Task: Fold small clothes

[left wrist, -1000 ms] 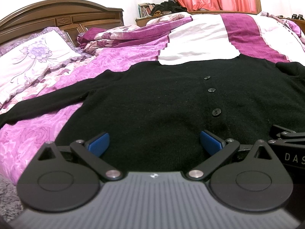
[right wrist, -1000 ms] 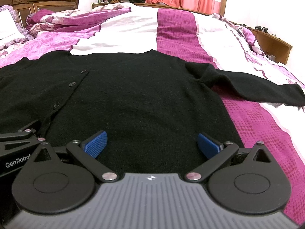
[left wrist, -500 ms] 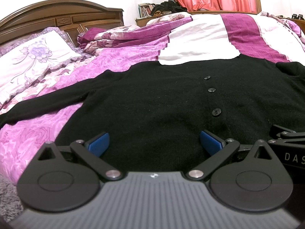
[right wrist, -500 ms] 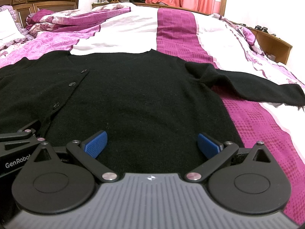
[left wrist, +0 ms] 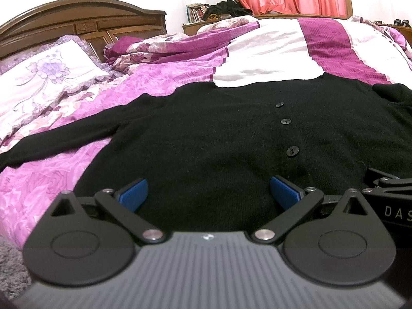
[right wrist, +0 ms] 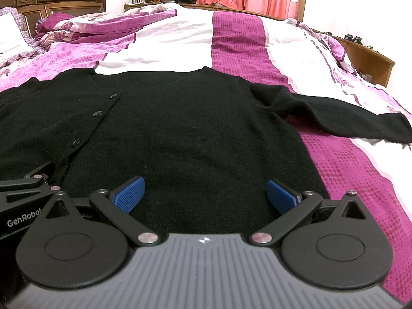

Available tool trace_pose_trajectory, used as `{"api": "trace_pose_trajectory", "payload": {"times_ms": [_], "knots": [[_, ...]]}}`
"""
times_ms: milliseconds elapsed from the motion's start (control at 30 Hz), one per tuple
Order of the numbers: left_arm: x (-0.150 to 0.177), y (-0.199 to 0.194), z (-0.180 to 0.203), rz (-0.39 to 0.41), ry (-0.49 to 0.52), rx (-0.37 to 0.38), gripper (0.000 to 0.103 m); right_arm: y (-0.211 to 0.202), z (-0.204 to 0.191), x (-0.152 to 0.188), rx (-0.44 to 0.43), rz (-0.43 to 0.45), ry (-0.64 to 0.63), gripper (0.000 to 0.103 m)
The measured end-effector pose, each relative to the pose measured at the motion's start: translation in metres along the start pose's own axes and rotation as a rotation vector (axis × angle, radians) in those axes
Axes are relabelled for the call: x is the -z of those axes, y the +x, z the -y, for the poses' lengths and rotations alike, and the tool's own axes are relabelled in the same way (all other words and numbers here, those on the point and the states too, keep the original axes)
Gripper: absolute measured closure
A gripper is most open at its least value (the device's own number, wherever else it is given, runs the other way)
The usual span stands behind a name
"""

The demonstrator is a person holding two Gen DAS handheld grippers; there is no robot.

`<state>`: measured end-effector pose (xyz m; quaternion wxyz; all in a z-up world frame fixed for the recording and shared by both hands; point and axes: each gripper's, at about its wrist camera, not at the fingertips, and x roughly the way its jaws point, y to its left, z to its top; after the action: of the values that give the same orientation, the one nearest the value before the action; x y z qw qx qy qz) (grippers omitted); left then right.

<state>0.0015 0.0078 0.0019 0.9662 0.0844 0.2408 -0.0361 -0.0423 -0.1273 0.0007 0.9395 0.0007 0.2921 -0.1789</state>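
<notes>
Beside the cardigan point(left wrist: 219, 141), only the left view shows a pillow point(left wrist: 49, 74).

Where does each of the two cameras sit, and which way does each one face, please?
Left wrist: on the left gripper, facing the headboard side; open blue pads show.
Right wrist: on the right gripper, facing the cardigan's right sleeve; open pads show.
Shared: black cardigan, its buttons, each other's gripper edge.

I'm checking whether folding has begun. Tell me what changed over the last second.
Nothing visibly changed. The black cardigan lies flat on the bed with both sleeves spread out, and the left gripper and right gripper are open at its hem, holding nothing.
</notes>
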Motion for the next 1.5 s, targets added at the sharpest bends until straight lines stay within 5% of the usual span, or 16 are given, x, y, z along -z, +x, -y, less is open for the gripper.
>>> {"api": "trace_pose_trajectory", "payload": {"times_ms": [200, 300, 400, 567, 733, 800, 867, 1067, 1200, 1333, 1433, 1500], "knots": [[-0.015, -0.003, 0.004, -0.014, 0.054, -0.011, 0.0, -0.004, 0.014, -0.006, -0.063, -0.016, 0.05, 0.0], [-0.031, -0.015, 0.013, 0.078, 0.093, 0.007, 0.0, -0.009, 0.026, -0.021, -0.069, -0.013, 0.083, 0.0], [-0.049, -0.021, 0.027, 0.135, 0.123, 0.089, 0.0, -0.02, 0.043, -0.043, -0.063, 0.083, 0.056, 0.0], [-0.075, -0.006, 0.051, 0.078, 0.077, 0.287, 0.0, -0.021, 0.08, -0.075, -0.074, 0.206, -0.076, 0.001], [-0.089, 0.022, 0.078, -0.005, 0.012, 0.404, 0.0, 0.016, 0.122, -0.086, -0.026, 0.146, -0.178, 0.029], [-0.094, 0.034, 0.096, -0.007, 0.0, 0.402, 0.0, 0.039, 0.152, -0.087, 0.009, 0.079, -0.104, 0.047], [-0.098, 0.041, 0.116, 0.003, 0.013, 0.406, 0.0, 0.062, 0.185, -0.09, 0.083, -0.018, 0.004, 0.053], [-0.107, 0.054, 0.164, 0.029, 0.072, 0.464, 0.001, 0.101, 0.275, -0.102, 0.365, -0.086, 0.114, 0.05], [-0.11, 0.069, 0.179, -0.001, 0.063, 0.483, 0.0, 0.115, 0.33, -0.107, 0.555, -0.096, 0.176, 0.019], [-0.106, 0.09, 0.18, -0.115, -0.032, 0.466, 0.001, 0.137, 0.374, -0.098, 0.513, -0.12, 0.226, 0.014], [-0.102, 0.093, 0.179, -0.116, -0.055, 0.462, 0.001, 0.155, 0.398, -0.092, 0.569, -0.114, 0.196, 0.014], [-0.1, 0.091, 0.18, -0.103, -0.044, 0.46, 0.001, 0.157, 0.414, -0.088, 0.526, -0.118, 0.252, 0.016]]}}
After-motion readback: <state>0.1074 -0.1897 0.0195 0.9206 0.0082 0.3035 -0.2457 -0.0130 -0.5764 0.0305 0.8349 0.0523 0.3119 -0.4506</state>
